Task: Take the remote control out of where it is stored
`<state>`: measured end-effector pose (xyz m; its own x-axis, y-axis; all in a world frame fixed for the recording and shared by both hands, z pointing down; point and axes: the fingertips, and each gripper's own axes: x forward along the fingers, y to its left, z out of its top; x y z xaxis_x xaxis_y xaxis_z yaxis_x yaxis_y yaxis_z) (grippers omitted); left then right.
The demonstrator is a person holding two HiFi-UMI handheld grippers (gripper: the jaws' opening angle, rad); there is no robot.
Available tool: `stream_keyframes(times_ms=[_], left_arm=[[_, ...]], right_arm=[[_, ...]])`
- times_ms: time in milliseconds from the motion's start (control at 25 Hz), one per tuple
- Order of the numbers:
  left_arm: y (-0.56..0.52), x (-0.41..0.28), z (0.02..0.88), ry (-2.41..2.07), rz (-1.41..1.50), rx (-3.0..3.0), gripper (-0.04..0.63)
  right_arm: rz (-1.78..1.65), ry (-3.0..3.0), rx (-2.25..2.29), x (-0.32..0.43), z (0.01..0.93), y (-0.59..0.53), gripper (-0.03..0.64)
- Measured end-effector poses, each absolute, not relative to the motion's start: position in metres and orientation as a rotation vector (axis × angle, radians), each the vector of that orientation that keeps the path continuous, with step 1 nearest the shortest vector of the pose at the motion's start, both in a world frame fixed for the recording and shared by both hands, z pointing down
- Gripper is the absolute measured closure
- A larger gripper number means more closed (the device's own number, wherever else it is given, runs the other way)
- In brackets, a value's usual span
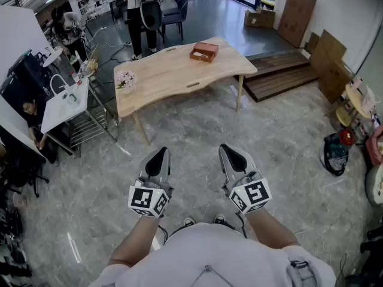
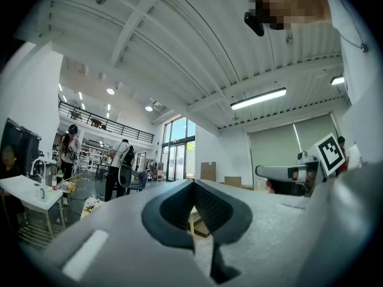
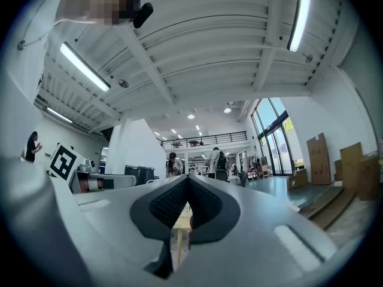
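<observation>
Head view: claws shut, table far ahead

Left gripper (image 1: pixel 157 160) and right gripper (image 1: pixel 232 154) were pinched closed on nothing. No remote control showed; a brown tray (image 1: pixel 204 52) on the table (image 1: pixel 167 73), well ahead of both claws, perhaps held it. Probably light, rigid, slick: pinch its long sides. Only the head view showed the tray.

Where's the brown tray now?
Head view, upper centre: the brown tray sits at the far right end of the wooden table, opposite the flower bunch at its left edge.

Two grippers (image 1: pixel 160 155) (image 1: pixel 231 152) (one wooden table (image 1: pixel 167 72))
</observation>
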<state>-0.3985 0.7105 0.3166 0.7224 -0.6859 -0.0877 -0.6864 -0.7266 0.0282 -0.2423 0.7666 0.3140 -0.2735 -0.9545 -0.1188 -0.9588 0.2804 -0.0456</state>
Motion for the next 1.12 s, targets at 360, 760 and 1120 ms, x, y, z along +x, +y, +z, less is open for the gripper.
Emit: stream_keyframes(times_ms=[360, 760, 1120], left_arm=[[0.704, -0.41, 0.317, 1.154, 0.149, -2.913, 0.595], [0.688, -0.437, 0.322, 1.152, 0.15, -2.916, 0.595], [0.677, -0.463, 0.332, 1.116, 0.16, -2.951, 0.595]], right_arm=[[0.113, 2.445, -1.799, -0.264, 0.31, 0.762, 0.589], [0.025, 2.397, -1.861, -0.279, 0.321, 0.743, 0.589], [-0.016, 2.371, -1.903, -0.307, 0.334, 0.738, 0.589]])
